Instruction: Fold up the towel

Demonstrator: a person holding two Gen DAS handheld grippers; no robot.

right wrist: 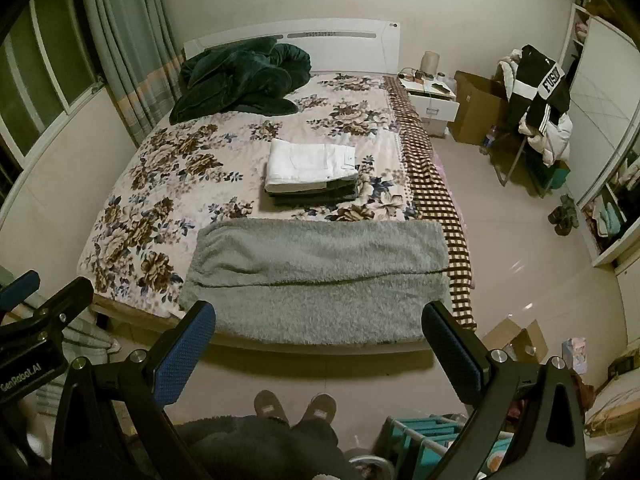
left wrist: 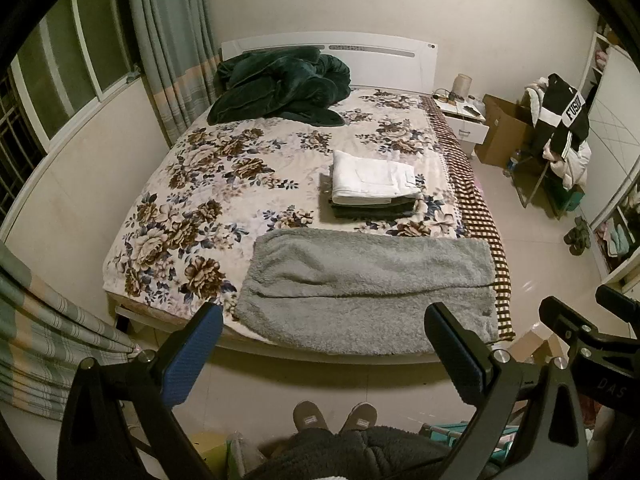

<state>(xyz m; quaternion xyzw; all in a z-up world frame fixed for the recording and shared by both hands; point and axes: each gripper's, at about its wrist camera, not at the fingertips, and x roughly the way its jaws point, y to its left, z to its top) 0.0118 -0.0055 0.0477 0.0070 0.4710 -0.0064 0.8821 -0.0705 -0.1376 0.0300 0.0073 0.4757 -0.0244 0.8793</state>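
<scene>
A grey fluffy towel [left wrist: 368,280] [right wrist: 320,276] lies across the near end of the bed, folded once lengthwise, its upper layer ending at a seam along the middle. My left gripper [left wrist: 324,328] hangs open above the floor just short of the bed's foot, holding nothing. My right gripper [right wrist: 320,324] is open too, level with the towel's near edge and empty. In the left wrist view the right gripper [left wrist: 580,320] shows at the right edge. In the right wrist view the left gripper [right wrist: 36,300] shows at the left edge.
A stack of folded clothes [left wrist: 374,184] [right wrist: 312,172], white on top, sits behind the towel. A dark green blanket [left wrist: 280,88] is heaped by the headboard. The person's slippered feet [left wrist: 334,420] stand on the tiled floor. Right: nightstand [right wrist: 432,100], cardboard boxes, a clothes-laden chair [right wrist: 536,108].
</scene>
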